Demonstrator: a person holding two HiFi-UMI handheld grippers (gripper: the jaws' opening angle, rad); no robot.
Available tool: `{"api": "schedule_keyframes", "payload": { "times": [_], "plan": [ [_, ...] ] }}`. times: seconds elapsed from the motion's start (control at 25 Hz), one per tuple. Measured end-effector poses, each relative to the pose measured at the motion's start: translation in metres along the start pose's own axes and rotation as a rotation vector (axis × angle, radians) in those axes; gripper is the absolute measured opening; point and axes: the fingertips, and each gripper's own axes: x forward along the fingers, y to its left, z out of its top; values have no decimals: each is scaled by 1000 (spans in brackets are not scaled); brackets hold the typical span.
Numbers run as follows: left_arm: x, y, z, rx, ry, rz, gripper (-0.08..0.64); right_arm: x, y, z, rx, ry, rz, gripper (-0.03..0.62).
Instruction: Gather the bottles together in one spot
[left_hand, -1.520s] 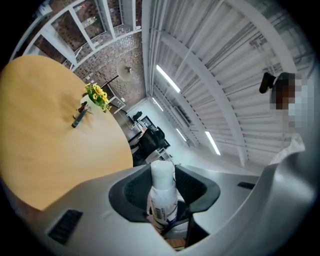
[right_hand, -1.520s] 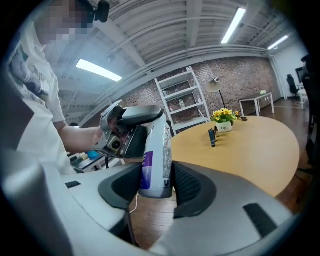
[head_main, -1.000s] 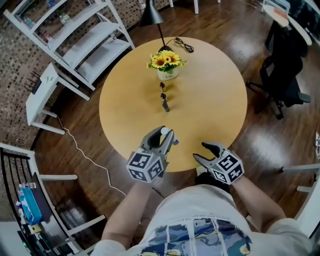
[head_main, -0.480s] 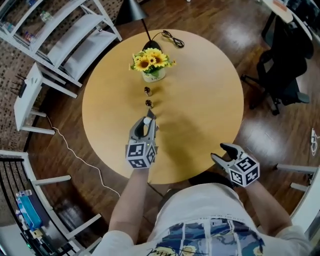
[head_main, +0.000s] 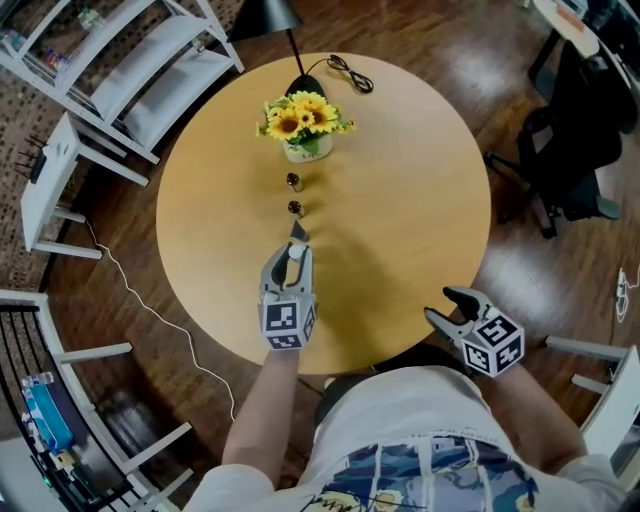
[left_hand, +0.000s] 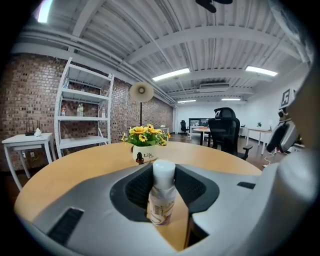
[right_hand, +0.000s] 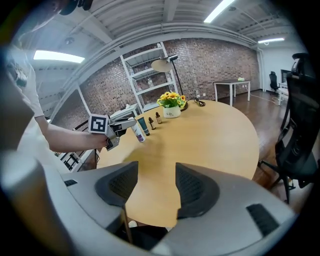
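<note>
Your left fingers (left_hand: 136, 189) grip a bottle (left_hand: 161, 196); your right fingers (right_hand: 192, 187) are open. Setting the bottle down carelessly could topple the tube (head_main: 298, 231) just above.

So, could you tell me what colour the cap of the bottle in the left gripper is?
White; the cap of the bottle shows best in the left gripper view.

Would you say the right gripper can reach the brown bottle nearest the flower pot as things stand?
Probably yes: the right gripper is open and empty, with bare table between it and the brown bottle. The left gripper, holding a white-capped bottle, sits left of that path.
</note>
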Motion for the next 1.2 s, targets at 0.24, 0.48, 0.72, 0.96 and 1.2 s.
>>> {"api": "schedule_keyframes", "payload": {
  "times": [0.24,0.48,0.72,0.96,1.2],
  "plan": [
    [-6,-5,-1,29,13,-36,153,1,8,4,-23,-6,4,261],
    [-26,-5,12,47,0,-51,199,-5,22,1,-34,-21,-3,261],
    [-85,-1,41,7,-27,-42,199,-13,52,2,-46,-67,-24,261],
    [-180,5,39,-144,19,-29,201,-26,97,5,-51,-162,-81,261],
    [-275,3,-15,-225,135,-42,199,-33,162,-22,-73,-178,-97,262]
  ]
}}
